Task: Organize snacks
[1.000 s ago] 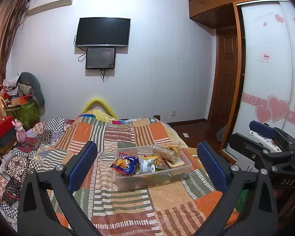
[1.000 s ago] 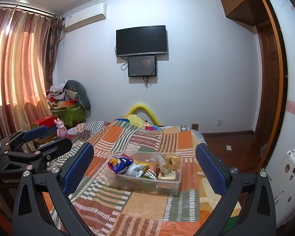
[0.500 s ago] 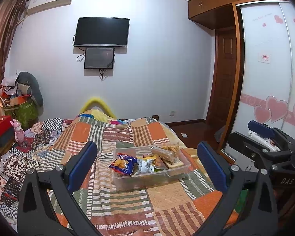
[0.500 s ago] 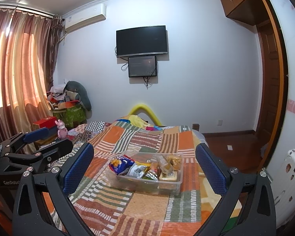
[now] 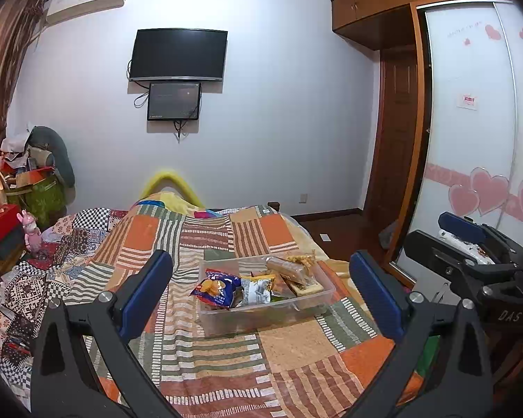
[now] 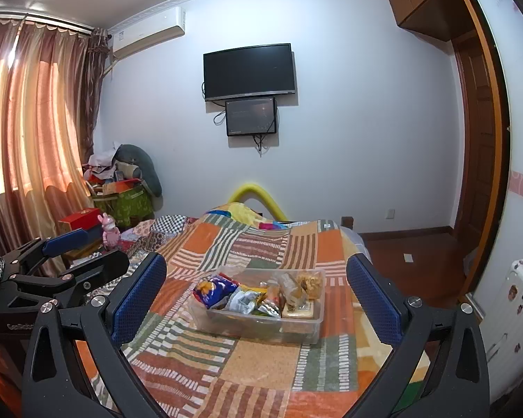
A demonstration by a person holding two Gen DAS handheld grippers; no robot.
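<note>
A clear plastic bin [image 5: 317, 304] stands on the patchwork bedspread [image 5: 205, 244] and holds several snack packets, among them a blue chip bag [image 5: 216, 287] and a wrapped cracker pack [image 5: 286, 268]. The bin also shows in the right wrist view [image 6: 296, 329], with the blue bag [image 6: 214, 289] at its left. My left gripper [image 5: 259, 292] is open and empty, held back from the bin. My right gripper [image 6: 256, 294] is open and empty, also short of the bin. Each gripper shows at the edge of the other's view.
The bed runs away toward a white wall with a TV [image 5: 177, 54]. Boxes, a pink toy [image 5: 31, 230] and piled clothes stand at the left by the curtains [image 6: 35, 122]. A wardrobe with heart stickers [image 5: 470, 139] and a wooden door stand at the right.
Both views have shifted only slightly; the bin sits a little lower and nearer in the right wrist view. Both grippers stay open and empty.
</note>
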